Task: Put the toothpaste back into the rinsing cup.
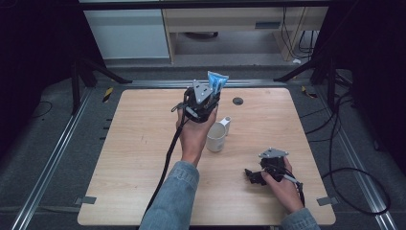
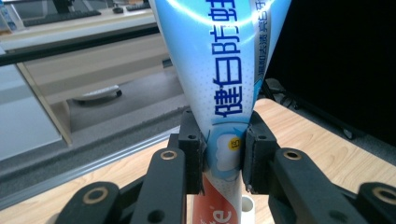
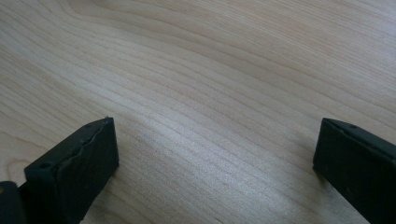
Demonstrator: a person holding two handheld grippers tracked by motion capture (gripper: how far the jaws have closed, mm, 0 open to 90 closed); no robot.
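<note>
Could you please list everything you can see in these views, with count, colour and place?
Toothpaste tube: one, blue and white with a red lower part, held upright in the left gripper above the table's middle.
Mug: one, white, on the table's middle, just right of the left hand.
Table: one, light wood, under everything.
Grommet: one, dark, round, near the table's far edge.
Desk: one, pale wood, behind the table.
Left gripper: one, black, raised, shut on the toothpaste tube.
Right gripper: one, black, jaws wide apart, low over the table's near right part.
Sleeves: two, blue denim, at the bottom edge.
</note>
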